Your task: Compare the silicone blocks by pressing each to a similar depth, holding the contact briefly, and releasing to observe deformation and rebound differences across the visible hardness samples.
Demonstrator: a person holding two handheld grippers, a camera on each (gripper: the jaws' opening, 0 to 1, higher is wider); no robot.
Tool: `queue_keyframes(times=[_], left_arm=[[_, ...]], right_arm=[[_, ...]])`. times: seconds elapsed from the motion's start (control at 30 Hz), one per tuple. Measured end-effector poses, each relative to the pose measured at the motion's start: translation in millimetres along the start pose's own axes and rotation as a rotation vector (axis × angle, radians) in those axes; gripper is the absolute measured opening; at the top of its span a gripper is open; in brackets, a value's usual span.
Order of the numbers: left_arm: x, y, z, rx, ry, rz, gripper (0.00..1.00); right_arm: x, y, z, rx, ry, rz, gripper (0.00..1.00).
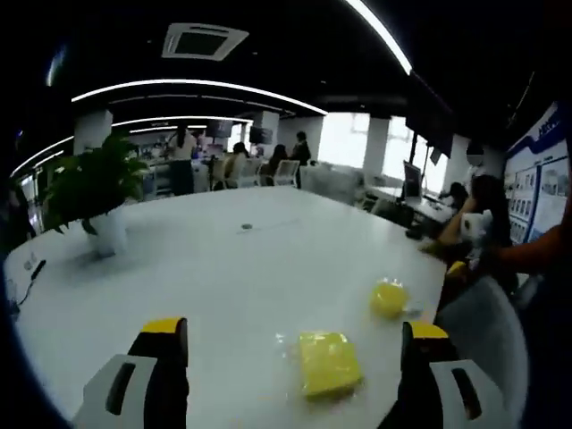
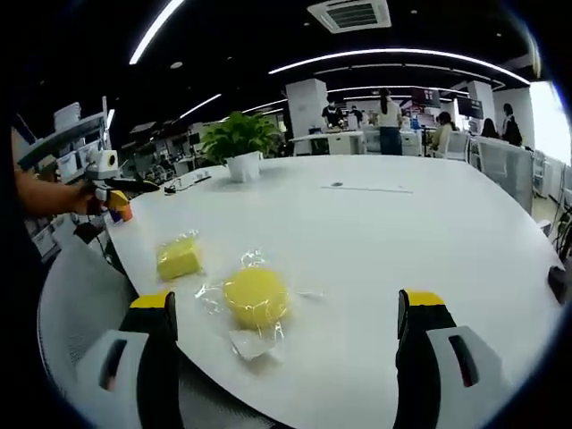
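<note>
Two yellow silicone samples in clear wrap lie on a white table (image 1: 223, 268). In the left gripper view, the left gripper (image 1: 295, 357) hovers with jaws spread wide and nothing held; the square block (image 1: 328, 362) lies between its tips, nearer the right jaw, and the round block (image 1: 389, 298) sits just beyond. In the right gripper view, the right gripper (image 2: 286, 326) is likewise released, the round block (image 2: 256, 297) lying between its jaws, toward the left one, and the square block (image 2: 179, 257) beyond the left jaw. A potted plant (image 2: 239, 143) stands far across the table

in the right gripper view, round block (image 2: 256, 297) lies right of square block (image 2: 179, 258) on the table (image 2: 402, 232).
</note>
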State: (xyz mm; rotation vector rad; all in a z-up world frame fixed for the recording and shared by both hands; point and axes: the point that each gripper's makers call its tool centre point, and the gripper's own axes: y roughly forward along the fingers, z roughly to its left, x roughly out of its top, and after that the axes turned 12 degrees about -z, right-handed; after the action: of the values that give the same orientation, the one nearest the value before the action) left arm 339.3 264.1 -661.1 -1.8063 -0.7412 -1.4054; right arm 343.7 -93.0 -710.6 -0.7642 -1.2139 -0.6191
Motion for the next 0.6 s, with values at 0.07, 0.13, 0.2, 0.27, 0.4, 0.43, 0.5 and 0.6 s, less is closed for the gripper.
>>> queue_keyframes(times=[0.07, 0.13, 0.2, 0.27, 0.4, 0.43, 0.5, 0.6], left_arm=[[-6.4, -11.9, 7.6, 0.030, 0.052, 0.009, 1.00], [-16.1, -25.0, 8.5, 0.025, 0.045, 0.019, 1.00], [-22.4, -35.8, 9.0, 0.018, 0.004, 0.019, 1.00], [-25.9, -44.2, 11.7, 0.021, -0.002, 0.015, 1.00], [-27.6, -56.6, 6.4, -0.001, 0.026, -0.004, 1.00], [-28.5, -59.9, 4.6, -0.014, 0.027, -0.006, 1.00], [-23.1, -67.3, 9.2, 0.003, 0.028, -0.049, 1.00], [-22.3, -76.9, 11.5, 0.002, 0.001, -0.079, 1.00]], right_arm=[[-2.8, 0.4, 0.8, 0.001, 0.000, 0.008, 0.96], [-4.6, -0.4, 1.3, 0.000, 0.015, 0.009, 0.96], [-7.0, -1.0, 1.3, -0.001, 0.015, 0.017, 0.96], [-8.1, -1.3, 1.8, 0.002, 0.012, 0.020, 0.96], [-10.4, -2.3, 5.3, 0.007, -0.009, 0.035, 0.96], [-10.9, -2.8, 6.8, 0.010, -0.016, 0.038, 0.96], [-12.1, -4.0, 8.7, 0.013, -0.025, 0.046, 0.96], [-11.8, -6.5, 13.5, 0.017, -0.032, 0.070, 0.96]])
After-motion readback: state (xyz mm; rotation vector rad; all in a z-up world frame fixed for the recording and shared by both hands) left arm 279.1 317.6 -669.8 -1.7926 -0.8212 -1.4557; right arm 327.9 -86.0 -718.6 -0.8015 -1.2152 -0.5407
